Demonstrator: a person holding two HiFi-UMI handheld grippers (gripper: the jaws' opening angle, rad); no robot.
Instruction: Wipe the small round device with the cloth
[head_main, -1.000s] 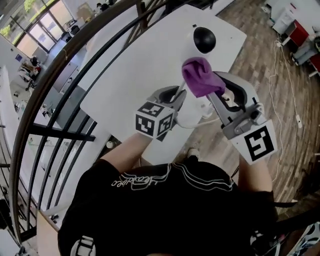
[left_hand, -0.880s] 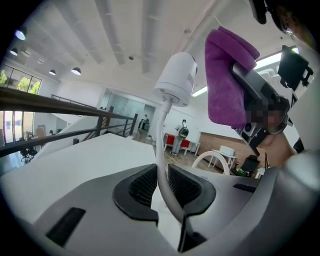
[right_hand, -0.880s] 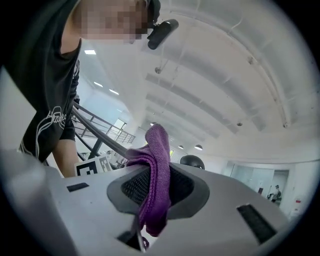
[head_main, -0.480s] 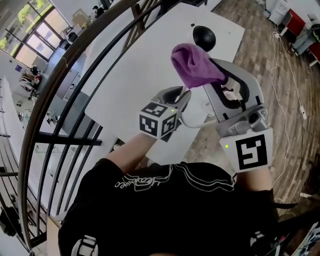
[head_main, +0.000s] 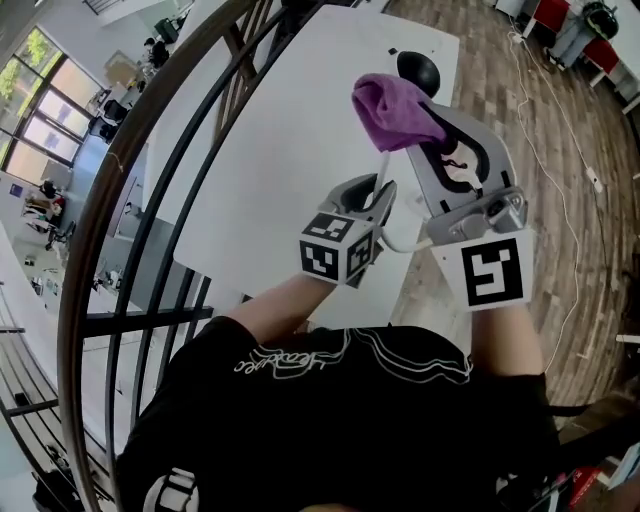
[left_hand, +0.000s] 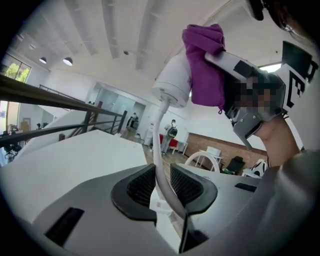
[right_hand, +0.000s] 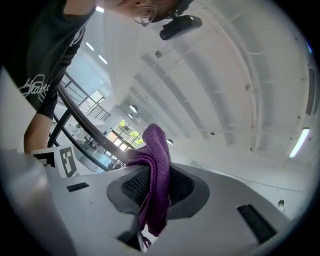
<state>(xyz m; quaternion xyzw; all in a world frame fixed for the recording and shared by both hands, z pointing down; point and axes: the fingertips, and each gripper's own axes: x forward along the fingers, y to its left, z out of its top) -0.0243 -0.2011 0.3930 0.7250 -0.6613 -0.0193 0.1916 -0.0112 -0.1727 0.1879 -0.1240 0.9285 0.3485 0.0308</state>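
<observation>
The white counter (head_main: 280, 130) lies below me, and I hold the work up off it. My right tongs (right_hand: 156, 187) are clamped on the purple cloth (head_main: 392, 108). One fold hangs down through the jaws, and the bunched end looks to rest against the side of the small round device (left_hand: 174, 82). That device stands tilted above my left tongs (left_hand: 161, 184), carried on its white stem (left_hand: 158, 132), which runs between the pads. Those jaws have just been opening a little. They now stand narrowly apart, with the pads only lightly on the stem. To wipe well, I judge I should firm up that hold first, or the dome will swing away under the cloth. Then I would press the bunched end on and rub round the dome in short strokes, turning the stem to bring the far side to the cloth.
</observation>
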